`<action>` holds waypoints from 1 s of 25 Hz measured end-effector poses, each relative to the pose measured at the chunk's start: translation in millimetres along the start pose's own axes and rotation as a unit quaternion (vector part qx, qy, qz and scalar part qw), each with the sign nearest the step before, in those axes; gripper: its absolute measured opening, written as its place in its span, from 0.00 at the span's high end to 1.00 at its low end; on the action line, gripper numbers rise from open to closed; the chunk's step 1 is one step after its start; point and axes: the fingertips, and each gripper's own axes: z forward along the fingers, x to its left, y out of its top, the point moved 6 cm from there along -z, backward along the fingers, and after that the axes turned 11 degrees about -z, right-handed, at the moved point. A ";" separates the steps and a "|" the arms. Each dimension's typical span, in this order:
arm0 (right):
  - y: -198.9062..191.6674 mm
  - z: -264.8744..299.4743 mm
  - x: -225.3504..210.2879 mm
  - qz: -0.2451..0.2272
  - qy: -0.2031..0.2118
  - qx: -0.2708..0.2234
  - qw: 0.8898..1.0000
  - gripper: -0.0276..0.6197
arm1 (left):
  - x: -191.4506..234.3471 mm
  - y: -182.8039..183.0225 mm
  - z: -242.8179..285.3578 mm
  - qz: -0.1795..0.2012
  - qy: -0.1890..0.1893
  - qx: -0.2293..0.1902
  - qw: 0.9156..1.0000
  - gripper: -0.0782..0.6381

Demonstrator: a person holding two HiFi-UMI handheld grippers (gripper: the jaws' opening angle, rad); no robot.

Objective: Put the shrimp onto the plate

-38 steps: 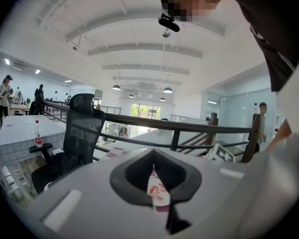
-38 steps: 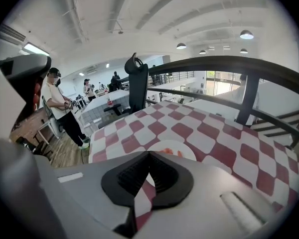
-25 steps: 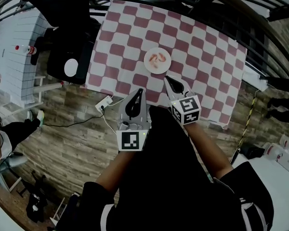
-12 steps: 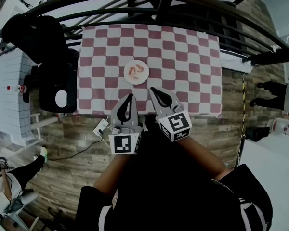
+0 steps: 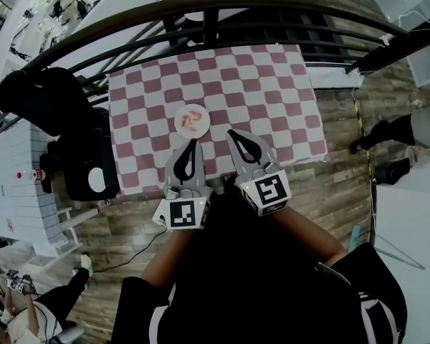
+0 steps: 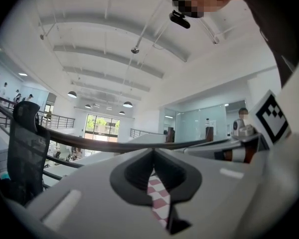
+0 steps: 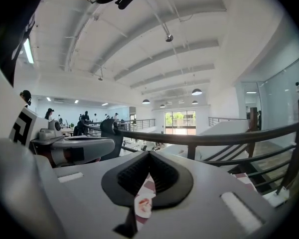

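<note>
A person stands at the 6 o'clock edge of a counter [image 5: 287, 120] draped in a red-and-white checked cloth [image 5: 265, 84], a gripper in each hand. The pink shrimp [image 5: 192, 119] lie on the small white plate [image 5: 180, 125], which sits on the left half of the cloth, well in from every edge. The left gripper [image 5: 192, 142] points at the plate from just short of it, at the plate's 6 o'clock; the right gripper [image 5: 232, 132] is near the plate at its 4 o'clock. Seen from their own cameras, the fingers of the left gripper [image 6: 152, 151] are pressed together at the tips and hold nothing, with only checked cloth showing through the slit behind them. The fingers of the right gripper [image 7: 148, 154] are likewise closed and empty, the plate [image 7: 144, 206] glimpsed through their slit. Bare cloth stretches from the plate toward 3 o'clock and 12 o'clock. A dark curved railing [image 5: 222, 6] runs along the counter's far edge at 12 o'clock, a black chair [image 5: 82, 156] crowds its 9 o'clock side, and wooden floor [image 5: 344, 185] lies open at 3 o'clock.
</note>
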 end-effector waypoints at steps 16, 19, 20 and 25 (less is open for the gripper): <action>28.4 -11.3 33.8 -0.053 -0.064 -0.068 0.994 0.96 | 24.5 12.9 -33.1 0.024 -0.017 -0.005 1.000 0.88; 31.1 -7.9 43.1 -0.066 -0.062 -0.075 0.993 0.96 | 33.1 10.9 -39.7 0.018 -0.013 -0.002 1.000 0.88; 32.0 -6.8 44.8 -0.067 -0.063 -0.076 0.993 0.96 | 35.5 11.0 -41.7 0.015 -0.013 -0.001 1.000 0.88; 35.2 0.7 47.4 -0.062 -0.073 -0.080 0.992 0.96 | 49.5 14.1 -49.3 0.018 0.002 -0.013 1.000 0.88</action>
